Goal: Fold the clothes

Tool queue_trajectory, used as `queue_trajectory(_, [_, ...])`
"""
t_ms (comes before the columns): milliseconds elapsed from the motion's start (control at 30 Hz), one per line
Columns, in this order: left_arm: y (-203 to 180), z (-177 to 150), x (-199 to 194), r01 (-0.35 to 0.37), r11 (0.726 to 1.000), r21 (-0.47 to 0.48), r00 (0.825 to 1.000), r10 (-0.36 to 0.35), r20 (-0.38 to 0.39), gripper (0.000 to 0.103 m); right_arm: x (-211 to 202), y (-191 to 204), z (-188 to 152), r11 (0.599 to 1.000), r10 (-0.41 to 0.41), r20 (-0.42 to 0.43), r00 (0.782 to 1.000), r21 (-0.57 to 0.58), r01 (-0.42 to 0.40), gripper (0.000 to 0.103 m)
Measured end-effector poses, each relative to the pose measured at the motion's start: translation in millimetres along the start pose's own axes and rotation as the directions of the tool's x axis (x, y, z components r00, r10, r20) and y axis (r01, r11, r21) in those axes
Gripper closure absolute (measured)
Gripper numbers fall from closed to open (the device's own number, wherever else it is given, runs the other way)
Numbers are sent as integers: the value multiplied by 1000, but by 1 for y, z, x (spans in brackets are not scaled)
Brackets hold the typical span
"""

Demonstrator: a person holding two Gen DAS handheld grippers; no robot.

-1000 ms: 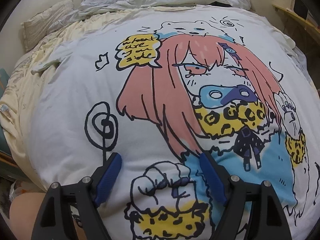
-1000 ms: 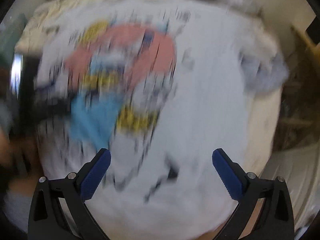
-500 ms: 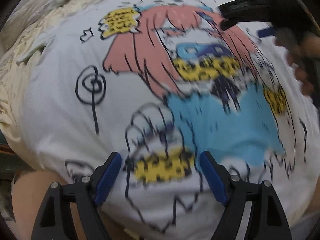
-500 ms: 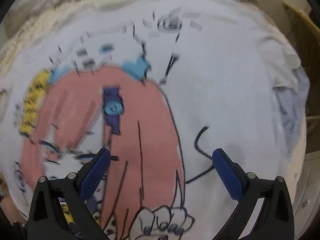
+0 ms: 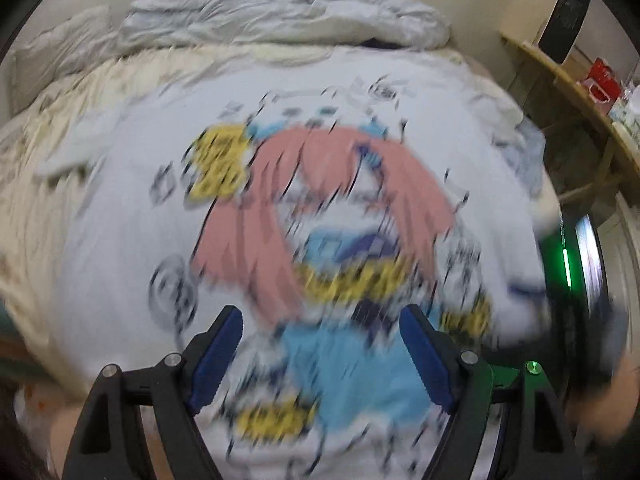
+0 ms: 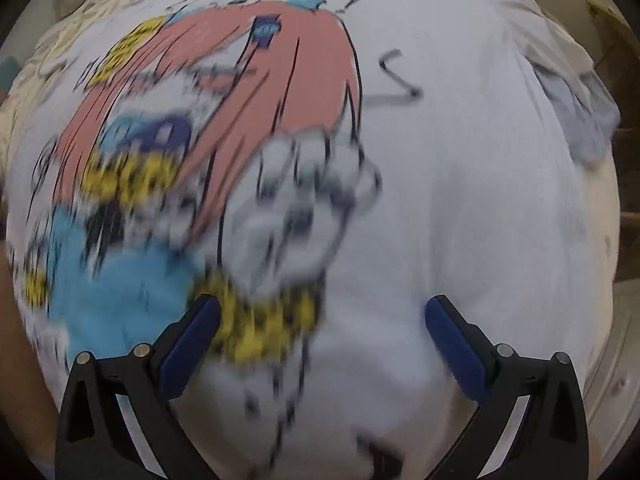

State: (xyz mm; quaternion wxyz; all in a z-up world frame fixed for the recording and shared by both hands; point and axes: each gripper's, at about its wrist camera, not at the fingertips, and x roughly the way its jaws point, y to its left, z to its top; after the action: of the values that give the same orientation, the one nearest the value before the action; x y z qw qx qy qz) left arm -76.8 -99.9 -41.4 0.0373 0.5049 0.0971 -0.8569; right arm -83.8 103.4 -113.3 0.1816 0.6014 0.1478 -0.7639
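The left gripper [image 5: 321, 346] has its jaws spread wide with nothing between them, hanging over the lower part of the print on a white T-shirt [image 5: 120, 248]. The right gripper [image 6: 322, 322] likewise has its jaws wide apart and empty, above the shirt [image 6: 460, 200], with the yellow patch of the print by its left pad and plain white cloth by its right. The shirt lies spread flat, print up, on a bed [image 5: 36, 216] with a cream sheet. In the left wrist view, which is blurred, a sleeve [image 5: 76, 148] sticks out at 10 o'clock, a crumpled grey duvet [image 5: 280, 12] is heaped at 12 o'clock, and a wooden shelf [image 5: 576, 92] with a red box [image 5: 604, 76] stands at 2 o'clock. In the right wrist view the other sleeve [image 6: 576, 120] lies at 2 o'clock.
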Motion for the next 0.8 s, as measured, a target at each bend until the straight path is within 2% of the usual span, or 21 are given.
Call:
queue_trajectory(100, [-18, 30, 34, 3, 1000, 8, 1000, -3, 12, 22, -9, -4, -24, 1000, 19, -2, 1000, 19, -19, 0])
queue_trajectory(167, [-28, 37, 52, -7, 1000, 25, 1000, 6, 13, 22, -14, -5, -37, 1000, 24, -6, 1000, 19, -24, 0])
queue_trajectory(233, [-36, 32, 75, -6, 999, 35, 999, 7, -41, 22, -19, -6, -48, 1000, 27, -11, 1000, 13, -26, 0])
queue_trajectory(333, [-52, 2, 97, -21, 994, 103, 991, 34, -126, 22, -29, -13, -62, 997, 74, -44, 996, 34, -73, 0])
queue_trajectory(400, [-63, -23, 91, -50, 980, 194, 992, 71, -103, 22, -36, -18, -68, 994, 103, -60, 993, 40, -101, 0])
queue_trajectory(500, [-57, -55, 71, -25, 986, 163, 993, 44, -113, 22, -59, -31, -67, 989, 140, -7, 990, 50, -140, 1])
queue_trajectory(567, [-61, -75, 59, -31, 978, 206, 992, 56, -117, 22, -73, -43, -55, 990, 124, 61, 990, 61, -128, 1])
queue_trajectory(633, [-60, -88, 50, -17, 981, 195, 990, 44, -135, 22, -75, -51, -38, 990, 113, 96, 989, 72, -120, 1])
queue_trajectory(800, [-59, -103, 36, -10, 984, 180, 988, 37, -148, 22, -32, -50, 1, 998, 14, 79, 997, 62, -19, 1])
